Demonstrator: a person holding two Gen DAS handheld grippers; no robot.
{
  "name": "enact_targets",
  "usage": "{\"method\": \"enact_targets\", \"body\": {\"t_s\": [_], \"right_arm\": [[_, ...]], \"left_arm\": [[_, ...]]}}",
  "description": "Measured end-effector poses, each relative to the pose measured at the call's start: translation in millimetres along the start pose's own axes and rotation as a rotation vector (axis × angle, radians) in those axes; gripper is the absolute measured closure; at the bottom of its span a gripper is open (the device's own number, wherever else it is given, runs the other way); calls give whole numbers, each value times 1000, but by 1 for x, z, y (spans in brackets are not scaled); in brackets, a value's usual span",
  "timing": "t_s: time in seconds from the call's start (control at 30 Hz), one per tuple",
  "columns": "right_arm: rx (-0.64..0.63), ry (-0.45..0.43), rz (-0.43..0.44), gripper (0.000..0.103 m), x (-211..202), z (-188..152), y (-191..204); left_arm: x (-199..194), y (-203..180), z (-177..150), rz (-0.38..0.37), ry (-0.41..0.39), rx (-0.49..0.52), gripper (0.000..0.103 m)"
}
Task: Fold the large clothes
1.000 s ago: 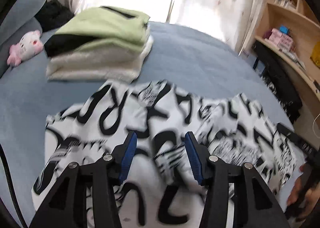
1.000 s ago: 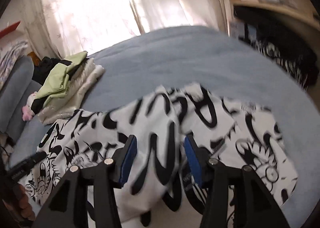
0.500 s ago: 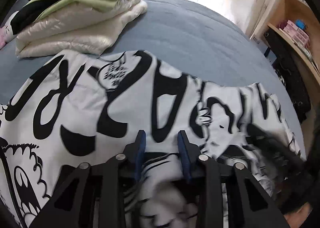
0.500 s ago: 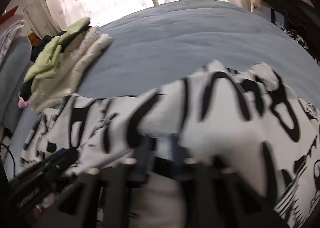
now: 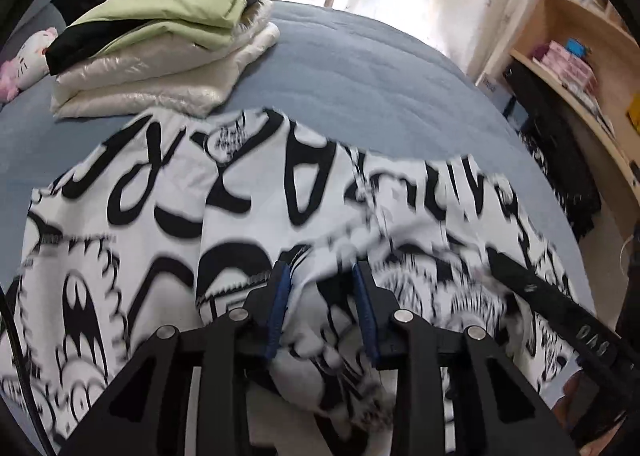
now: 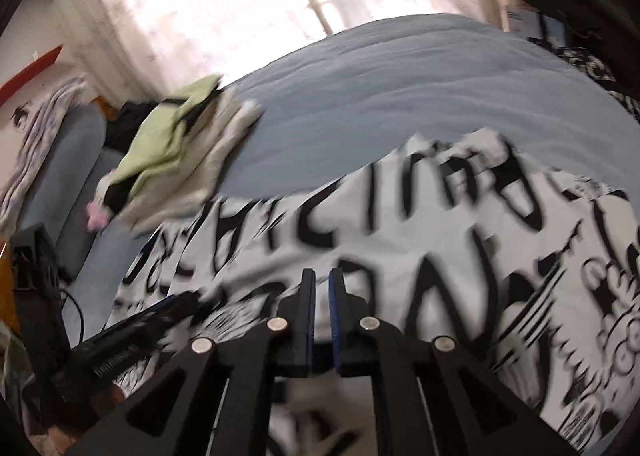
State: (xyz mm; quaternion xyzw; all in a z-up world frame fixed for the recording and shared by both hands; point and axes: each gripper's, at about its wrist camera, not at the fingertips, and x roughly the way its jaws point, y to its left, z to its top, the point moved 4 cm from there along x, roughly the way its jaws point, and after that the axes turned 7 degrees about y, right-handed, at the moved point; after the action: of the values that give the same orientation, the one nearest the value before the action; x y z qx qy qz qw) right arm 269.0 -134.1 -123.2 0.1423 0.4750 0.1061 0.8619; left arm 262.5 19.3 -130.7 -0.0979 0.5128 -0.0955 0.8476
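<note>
A large white garment with black graffiti print (image 5: 248, 192) lies spread on the blue bed (image 5: 360, 72); it also fills the right wrist view (image 6: 440, 240). My left gripper (image 5: 322, 276) has its blue-padded jaws partly apart with a bunch of the garment's near edge between them. My right gripper (image 6: 321, 280) is nearly closed, pinching the garment's near edge. The right gripper's arm (image 5: 560, 316) shows at right in the left wrist view. The left gripper (image 6: 132, 336) shows at lower left in the right wrist view.
A stack of folded clothes, green on cream (image 5: 160, 44), sits at the far left of the bed, also in the right wrist view (image 6: 176, 148). A pink plush toy (image 5: 24, 56) lies beside it. Wooden shelves (image 5: 580, 68) stand at right. Curtains hang behind the bed.
Both grippers closed on the garment's near edge from open a second ago. The garment's edge has been lifted and carried forward, and the cloth is blurred with motion.
</note>
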Motion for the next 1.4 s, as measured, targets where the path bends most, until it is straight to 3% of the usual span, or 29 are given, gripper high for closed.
{"method": "enact_targets", "body": {"t_s": [0.13, 0.23, 0.47, 0.63, 1.03, 1.33, 1.4], "right_arm": [[-65, 81, -71, 96, 19, -41, 3], [-72, 58, -62, 96, 12, -62, -2], [21, 89, -28, 96, -2, -63, -6], [48, 63, 19, 96, -34, -71, 6], [-34, -23, 96, 96, -127, -98, 63], [-98, -73, 146, 96, -182, -116, 96], [-109, -64, 149, 96, -185, -120, 101]], "left_arm": [[5, 2, -27, 47, 34, 25, 73], [8, 11, -38, 43, 40, 17, 70], [-11, 13, -51, 53, 34, 1, 70], [-46, 11, -60, 35, 14, -7, 70], [-149, -2, -91, -12, -67, 3, 70], [-189, 7, -124, -73, -80, -33, 66], [-191, 11, -130, -84, -82, -48, 60]]}}
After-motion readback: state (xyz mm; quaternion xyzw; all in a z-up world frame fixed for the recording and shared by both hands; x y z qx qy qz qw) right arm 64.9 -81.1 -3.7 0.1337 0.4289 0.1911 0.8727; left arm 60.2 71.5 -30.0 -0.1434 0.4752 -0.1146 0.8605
